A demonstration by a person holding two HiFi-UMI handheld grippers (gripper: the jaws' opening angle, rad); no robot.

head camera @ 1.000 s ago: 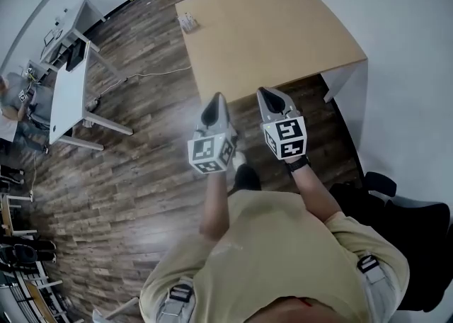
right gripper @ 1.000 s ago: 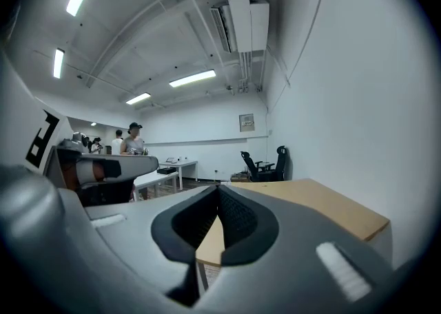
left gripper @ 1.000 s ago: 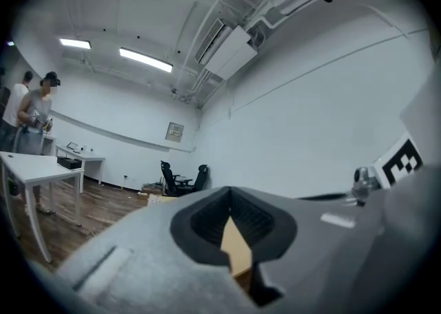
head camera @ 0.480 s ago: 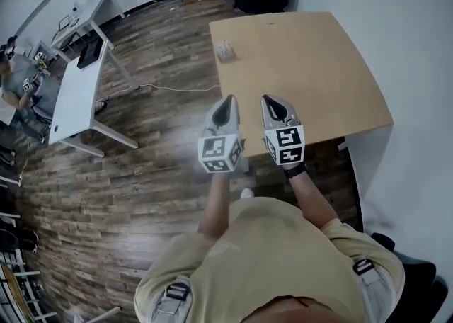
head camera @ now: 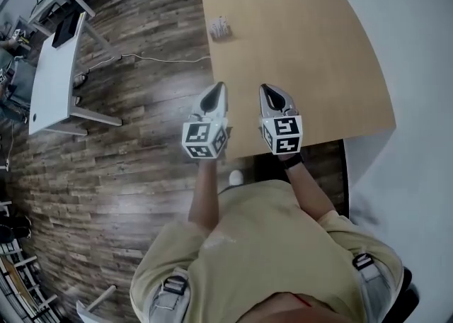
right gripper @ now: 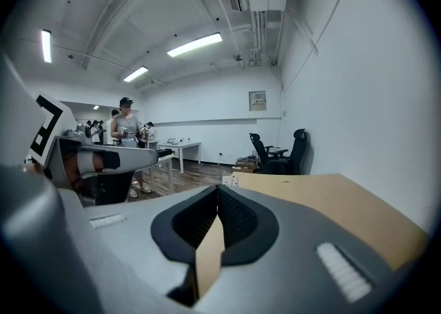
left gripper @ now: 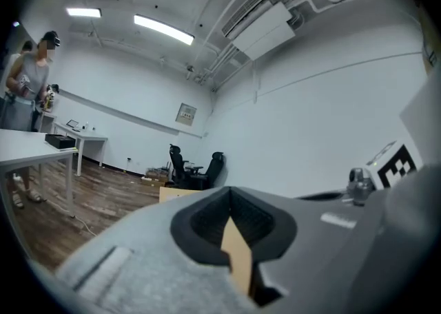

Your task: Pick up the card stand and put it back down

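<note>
Standing at the near edge of a light brown wooden table (head camera: 311,52), a person holds the grey left gripper (head camera: 215,93) and the grey right gripper (head camera: 272,95) side by side. Each has its jaws pressed together on nothing. The small pale card stand (head camera: 221,28) sits well apart from both, close to the table's far left edge, and is too small to make out its shape. Reaching it with jaws unopened would likely tip it or push it off that edge.

The left gripper (head camera: 214,95) and right gripper (head camera: 274,97) are held out side by side, pointing forward, both with jaws together and empty.
</note>
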